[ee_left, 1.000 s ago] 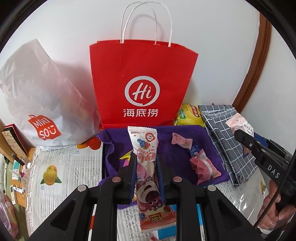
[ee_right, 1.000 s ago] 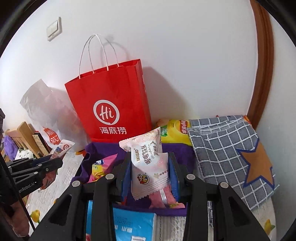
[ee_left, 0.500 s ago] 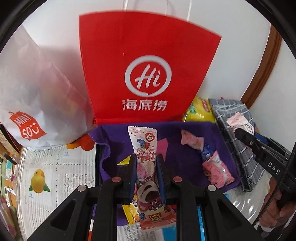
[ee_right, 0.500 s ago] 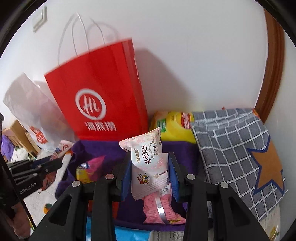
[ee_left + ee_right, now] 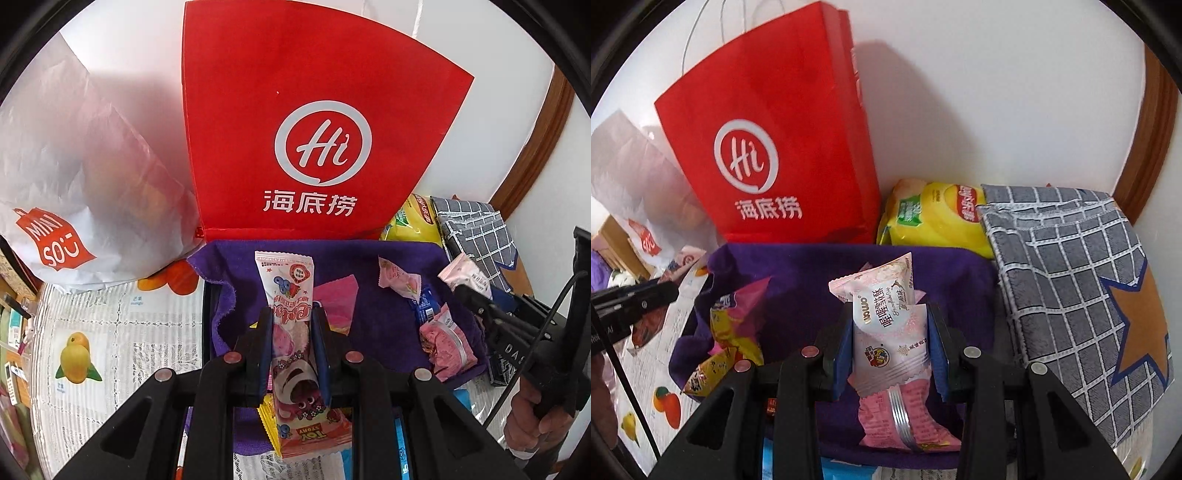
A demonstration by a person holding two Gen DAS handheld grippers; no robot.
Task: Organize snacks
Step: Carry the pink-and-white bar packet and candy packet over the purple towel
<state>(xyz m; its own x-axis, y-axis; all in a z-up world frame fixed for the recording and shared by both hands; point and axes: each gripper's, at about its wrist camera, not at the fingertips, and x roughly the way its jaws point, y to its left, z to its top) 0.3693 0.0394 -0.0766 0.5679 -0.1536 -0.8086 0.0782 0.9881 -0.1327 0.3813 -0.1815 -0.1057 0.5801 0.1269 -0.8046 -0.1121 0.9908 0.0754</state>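
My left gripper (image 5: 292,317) is shut on a long pink Toy Story snack packet (image 5: 291,295), held upright over the purple-lined box (image 5: 369,258). My right gripper (image 5: 891,314) is shut on a pale pink and white pastry packet (image 5: 886,325), held over the same box (image 5: 812,266); it also shows at the right of the left wrist view (image 5: 467,275). Several small pink and blue packets (image 5: 443,339) lie in the box, and yellow and pink ones (image 5: 735,332) at its left side.
A red Hi paper bag (image 5: 317,147) stands right behind the box. A white Miniso bag (image 5: 74,192) is to its left. A yellow chips bag (image 5: 934,218) and a folded grey checked cloth (image 5: 1071,295) lie at the right. A fruit-print tablecloth (image 5: 110,332) covers the table.
Both grippers have moved forward and closer to the box and the red bag, each still holding its packet.
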